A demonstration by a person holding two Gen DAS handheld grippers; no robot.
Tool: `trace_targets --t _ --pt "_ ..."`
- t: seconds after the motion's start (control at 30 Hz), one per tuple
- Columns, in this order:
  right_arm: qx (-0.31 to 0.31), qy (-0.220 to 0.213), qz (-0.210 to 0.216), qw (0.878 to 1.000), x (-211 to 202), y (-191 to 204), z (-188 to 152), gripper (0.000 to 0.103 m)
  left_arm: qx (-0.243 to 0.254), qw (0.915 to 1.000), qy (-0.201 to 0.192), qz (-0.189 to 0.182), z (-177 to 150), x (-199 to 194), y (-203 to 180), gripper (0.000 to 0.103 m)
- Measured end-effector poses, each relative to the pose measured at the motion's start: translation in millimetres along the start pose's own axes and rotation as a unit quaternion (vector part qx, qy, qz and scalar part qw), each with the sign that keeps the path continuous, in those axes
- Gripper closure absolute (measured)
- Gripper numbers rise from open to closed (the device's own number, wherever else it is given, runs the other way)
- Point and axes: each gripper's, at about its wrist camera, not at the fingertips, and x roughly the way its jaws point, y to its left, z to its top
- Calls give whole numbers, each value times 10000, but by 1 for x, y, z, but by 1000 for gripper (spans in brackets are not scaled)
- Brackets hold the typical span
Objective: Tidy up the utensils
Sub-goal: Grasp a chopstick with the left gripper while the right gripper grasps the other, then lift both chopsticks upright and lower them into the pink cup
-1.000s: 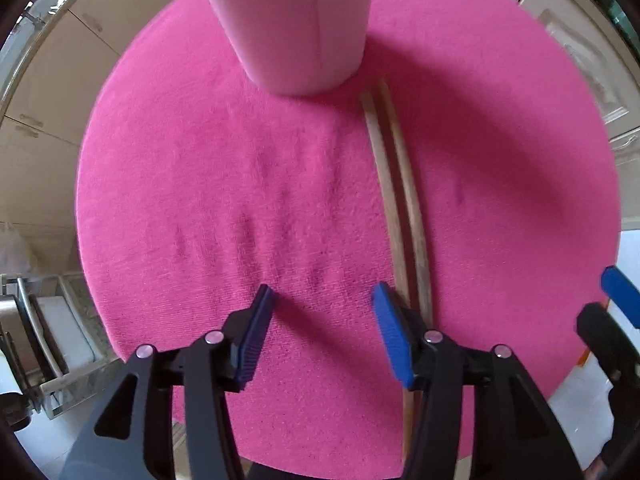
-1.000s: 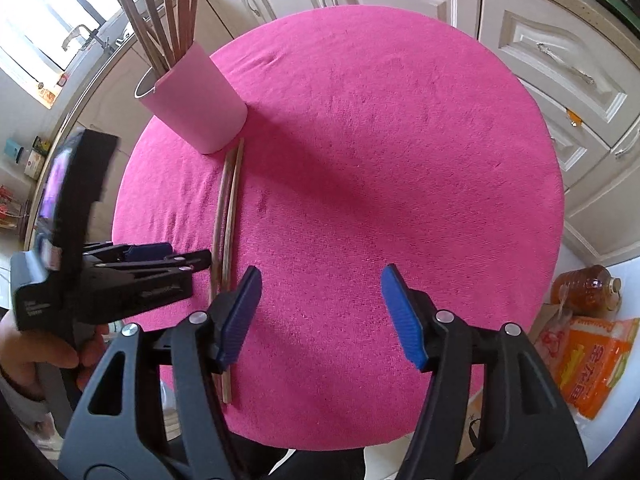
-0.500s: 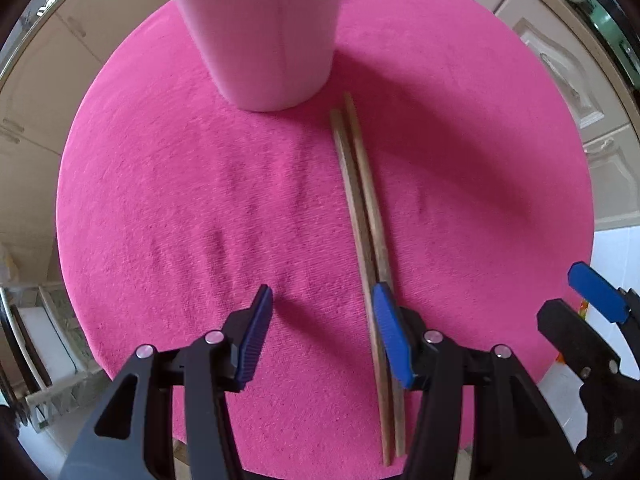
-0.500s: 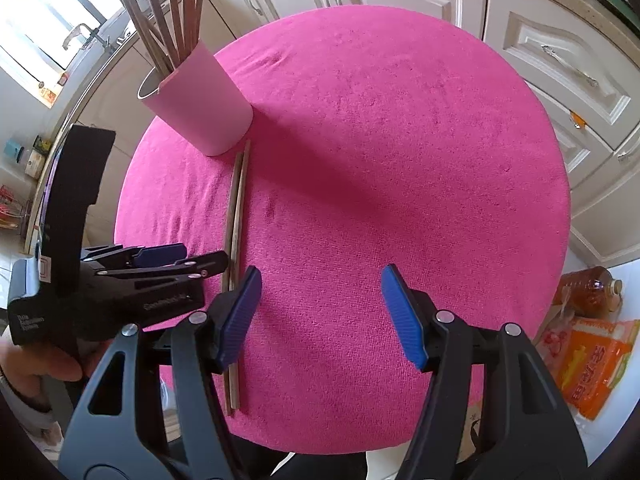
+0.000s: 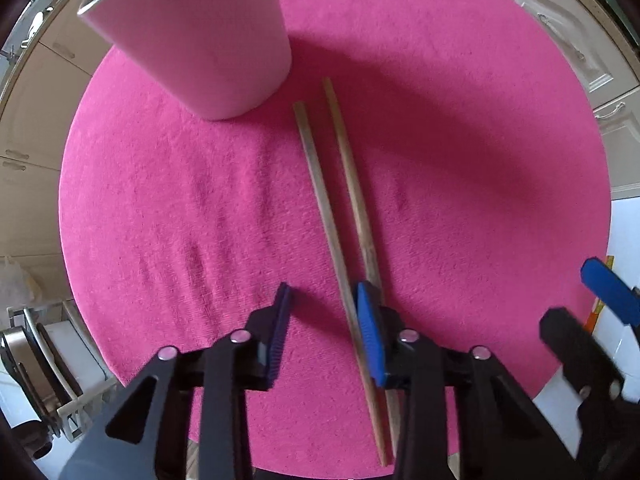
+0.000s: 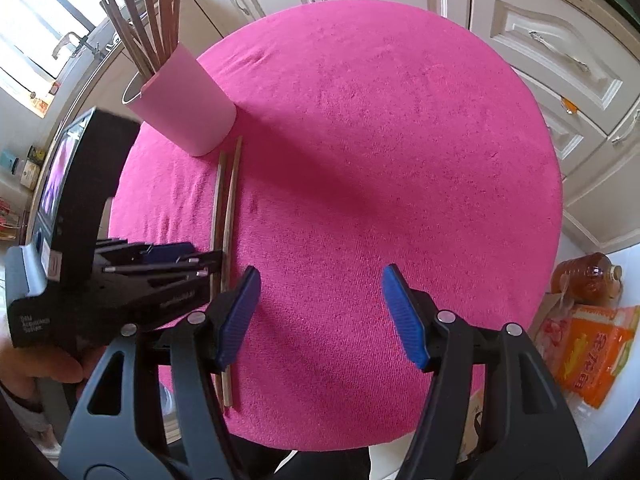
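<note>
Two wooden chopsticks point(image 5: 340, 216) lie side by side on the round pink cloth point(image 5: 180, 220), their far ends near a pink cup point(image 5: 208, 36). My left gripper point(image 5: 324, 324) points straight down over their near half and its jaws are closing. One chopstick lies between the fingers, close to the right pad point(image 5: 370, 332); the other runs under that finger. The pads do not press on it. In the right wrist view the cup point(image 6: 184, 116) holds several chopsticks point(image 6: 148, 12), and the left gripper point(image 6: 208, 266) sits over the chopsticks point(image 6: 226, 216). My right gripper point(image 6: 322, 316) hangs open above bare cloth.
Cream cabinet doors point(image 6: 532, 52) ring the far side of the table. An oil bottle point(image 6: 588, 276) and an orange packet point(image 6: 588, 356) sit low at the right. A dish rack point(image 5: 36, 360) stands below the table's left edge.
My left gripper slid sideways over the chopsticks, so one now lies between its fingers, and its jaws have narrowed. The right gripper has not moved.
</note>
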Motion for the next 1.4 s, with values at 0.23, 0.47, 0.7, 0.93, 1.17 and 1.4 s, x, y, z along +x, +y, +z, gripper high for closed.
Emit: trace_targets --t 0.23,0.47,0.7,0.93,1.17,1.4 --pt "7 38 -24 10000 0 -1 1 40 -243 9978 -20 -610 -1 -7 13 95" --pt "-211 108 7 9997 10 16 11 40 -598 9917 -151 -1127 -9 -16 39 96" --pt "-552 345 -15 9979 34 50 30 40 -840 9863 -367 -1372 -22 -25 66 96" --pt "-854 816 -62 9930 70 90 44 81 -1060 9841 -436 -1359 -33 -1 108 96" --pt "-826 1167 -270 9894 92 101 44 85 -1156 9807 -475 -1501 -43 0 142 96" --pt "-764 1194 -278 9895 94 98 44 95 -1085 9788 -610 -1628 -45 -8 143 96"
